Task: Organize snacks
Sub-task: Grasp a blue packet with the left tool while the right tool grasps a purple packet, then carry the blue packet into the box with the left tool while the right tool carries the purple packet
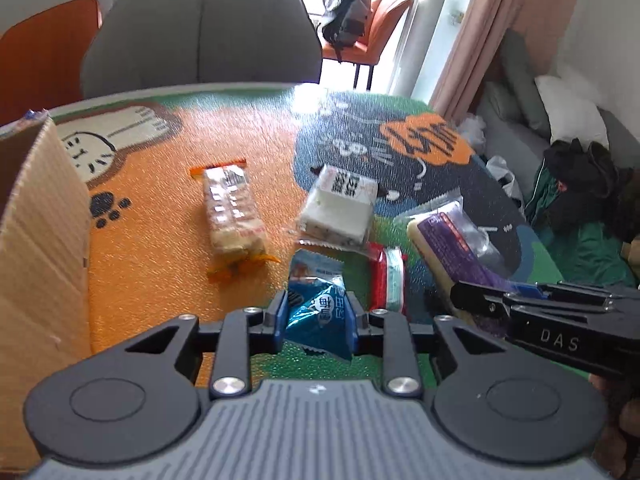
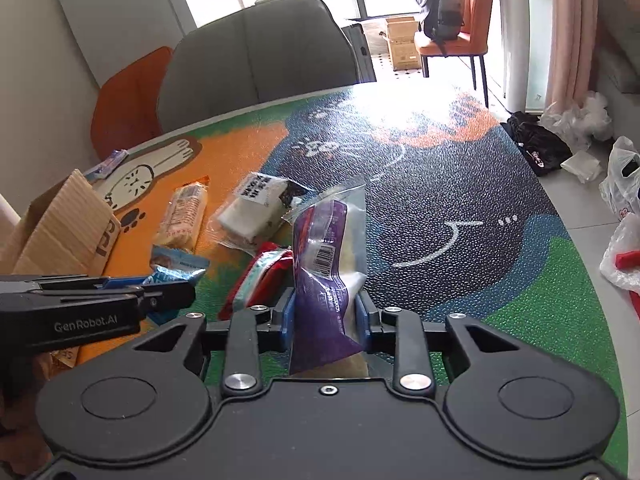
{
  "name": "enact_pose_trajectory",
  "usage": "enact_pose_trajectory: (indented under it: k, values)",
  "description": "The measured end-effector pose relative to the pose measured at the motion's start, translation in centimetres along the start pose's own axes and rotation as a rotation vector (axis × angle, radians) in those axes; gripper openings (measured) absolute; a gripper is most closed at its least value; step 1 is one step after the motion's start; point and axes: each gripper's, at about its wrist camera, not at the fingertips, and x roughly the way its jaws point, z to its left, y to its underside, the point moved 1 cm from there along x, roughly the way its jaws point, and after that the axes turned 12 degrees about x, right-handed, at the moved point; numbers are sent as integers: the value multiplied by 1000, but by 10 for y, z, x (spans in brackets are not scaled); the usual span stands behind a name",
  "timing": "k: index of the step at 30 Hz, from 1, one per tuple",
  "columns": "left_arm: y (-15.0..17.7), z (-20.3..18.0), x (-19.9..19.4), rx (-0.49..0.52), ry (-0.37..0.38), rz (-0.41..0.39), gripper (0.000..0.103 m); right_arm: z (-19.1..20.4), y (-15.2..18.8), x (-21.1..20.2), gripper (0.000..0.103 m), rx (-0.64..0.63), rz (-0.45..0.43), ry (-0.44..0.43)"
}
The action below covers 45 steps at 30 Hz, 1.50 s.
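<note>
Both wrist views look forward, low and close over the table (image 1: pixel 240 128), sharing the snack pile and cardboard box (image 2: pixel 68 224).

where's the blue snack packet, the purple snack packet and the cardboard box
blue snack packet (image 1: pixel 318 312): left wrist view, its crinkled front
purple snack packet (image 2: pixel 320 276): right wrist view, its purple label
cardboard box (image 1: pixel 44 240): left wrist view, its corrugated wall

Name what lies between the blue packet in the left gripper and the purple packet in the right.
A red snack packet, lying on the mat; both wrist views show it.

Bright window glare, fisheye-warped edges.
</note>
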Motion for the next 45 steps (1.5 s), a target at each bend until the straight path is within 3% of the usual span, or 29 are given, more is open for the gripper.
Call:
enact_pose_trajectory:
  k: [13,32,45]
  values:
    - [3,18,-69,-23,-40,-115,27,41,4,-36,28,-37,-79,-65]
    - [33,80,-140,-114,-135,-193,27,119,15,-52,28,-96,-134,-151]
    - [47,121,-166,-182,-183,-216,27,162,17,-51,28,-145,-139,-181]
